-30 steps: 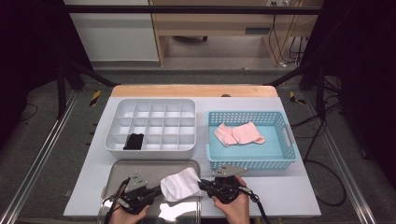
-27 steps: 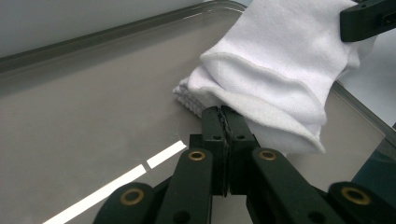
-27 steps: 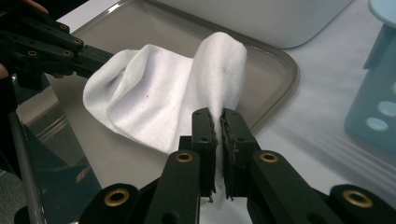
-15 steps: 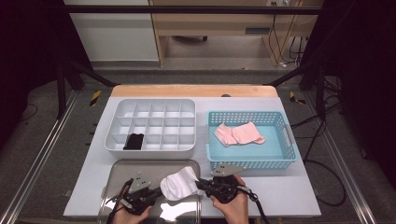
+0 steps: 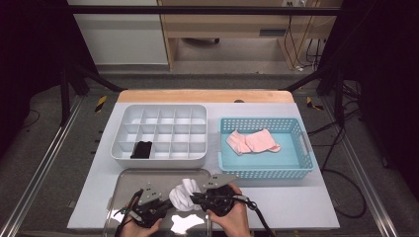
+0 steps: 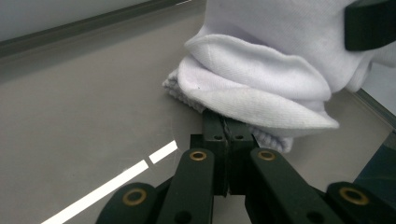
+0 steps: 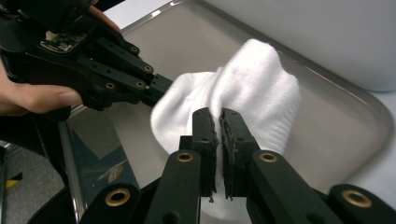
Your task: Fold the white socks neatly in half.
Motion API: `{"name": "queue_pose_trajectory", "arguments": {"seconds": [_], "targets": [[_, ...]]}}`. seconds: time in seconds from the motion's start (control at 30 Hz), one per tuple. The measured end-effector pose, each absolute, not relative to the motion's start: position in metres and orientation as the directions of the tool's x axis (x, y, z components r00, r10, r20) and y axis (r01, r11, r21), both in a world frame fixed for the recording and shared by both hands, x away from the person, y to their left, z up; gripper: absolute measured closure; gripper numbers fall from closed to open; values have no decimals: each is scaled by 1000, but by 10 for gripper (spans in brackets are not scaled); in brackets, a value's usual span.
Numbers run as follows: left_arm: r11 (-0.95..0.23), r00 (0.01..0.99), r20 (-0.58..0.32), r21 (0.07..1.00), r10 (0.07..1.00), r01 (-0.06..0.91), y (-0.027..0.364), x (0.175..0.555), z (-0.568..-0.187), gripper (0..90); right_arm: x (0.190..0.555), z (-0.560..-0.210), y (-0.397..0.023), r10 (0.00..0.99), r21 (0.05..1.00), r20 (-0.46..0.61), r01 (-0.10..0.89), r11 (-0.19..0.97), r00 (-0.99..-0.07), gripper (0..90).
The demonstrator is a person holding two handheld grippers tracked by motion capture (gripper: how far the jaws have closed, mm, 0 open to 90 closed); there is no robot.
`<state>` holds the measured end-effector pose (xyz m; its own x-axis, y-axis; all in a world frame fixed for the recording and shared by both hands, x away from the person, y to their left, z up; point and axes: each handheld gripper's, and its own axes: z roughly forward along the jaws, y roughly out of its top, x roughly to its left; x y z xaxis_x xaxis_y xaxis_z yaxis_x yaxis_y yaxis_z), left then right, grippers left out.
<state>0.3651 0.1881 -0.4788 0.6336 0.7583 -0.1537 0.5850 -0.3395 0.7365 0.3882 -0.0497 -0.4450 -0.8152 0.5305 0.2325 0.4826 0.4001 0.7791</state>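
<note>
free: we see bare metal tray (image 5: 123,190) floor at the lower left, bare table (image 5: 296,207) at the lower right | blocked: divided white organizer (image 5: 158,133) and blue basket (image 5: 267,147) stand just above the tray | between them: a narrow gap

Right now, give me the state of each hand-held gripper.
Left hand-held gripper: closed on the white sock.
Right hand-held gripper: closed on the same sock.
</note>
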Motion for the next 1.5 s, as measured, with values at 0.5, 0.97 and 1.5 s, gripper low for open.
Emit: {"name": "queue_pose_trajectory", "arguments": {"seconds": [0.5, 0.97, 1.5], "targets": [[-304, 624, -175, 754, 762, 583, 195, 368, -473, 877, 393, -458, -26, 494, 737, 229, 481, 475, -839, 845], [-264, 639, -145, 826, 755, 499, 183, 391, -433, 661, 392, -463, -21, 488, 737, 224, 474, 482, -844, 827], [-250, 582, -170, 783, 795, 569, 200, 382, -461, 577, 393, -453, -33, 506, 734, 183, 460, 500, -843, 747]]}}
